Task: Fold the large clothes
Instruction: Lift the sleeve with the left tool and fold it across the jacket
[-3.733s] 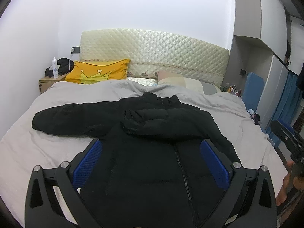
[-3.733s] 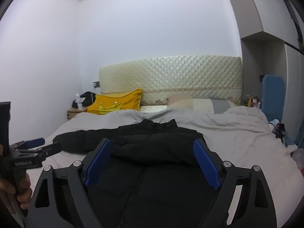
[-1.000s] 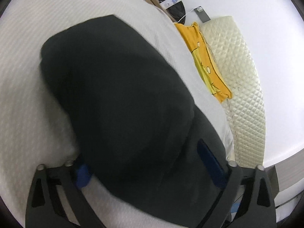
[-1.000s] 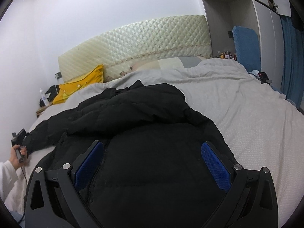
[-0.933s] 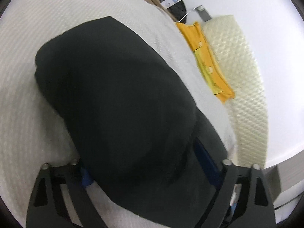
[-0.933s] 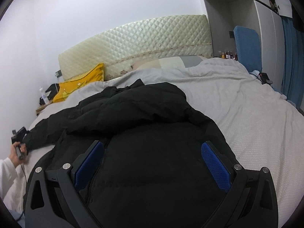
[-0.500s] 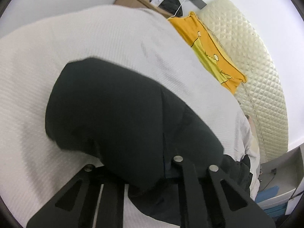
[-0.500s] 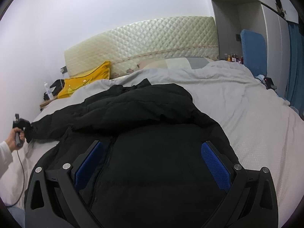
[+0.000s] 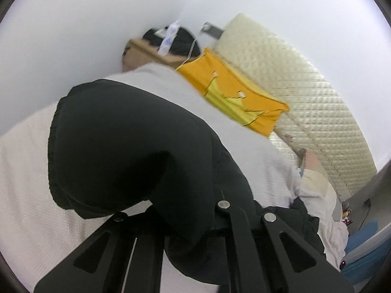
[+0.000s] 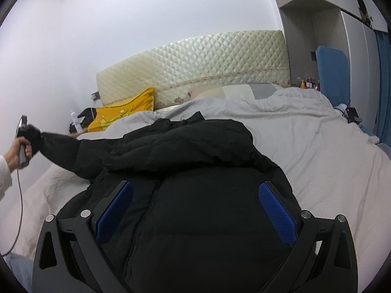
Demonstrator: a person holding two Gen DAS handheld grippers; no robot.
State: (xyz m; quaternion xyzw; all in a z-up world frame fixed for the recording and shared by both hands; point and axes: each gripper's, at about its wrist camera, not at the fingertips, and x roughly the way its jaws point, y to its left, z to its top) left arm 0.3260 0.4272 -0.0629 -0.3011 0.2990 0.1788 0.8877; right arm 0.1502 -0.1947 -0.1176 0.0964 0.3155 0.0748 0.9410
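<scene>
The sleeve has been lifted off the bed, pinched in the closed left gripper for folding across the black jacket under the open, empty right gripper.

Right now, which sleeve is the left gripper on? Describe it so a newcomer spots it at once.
Start at the quilted cream headboard and come down the grey bedspread to the black puffer jacket. The gripped sleeve stretches off the jacket toward the yellow pillow side. Unlike the sleeve folded across the chest, it is lifted off the bed, its cuff clamped in the left gripper.
</scene>
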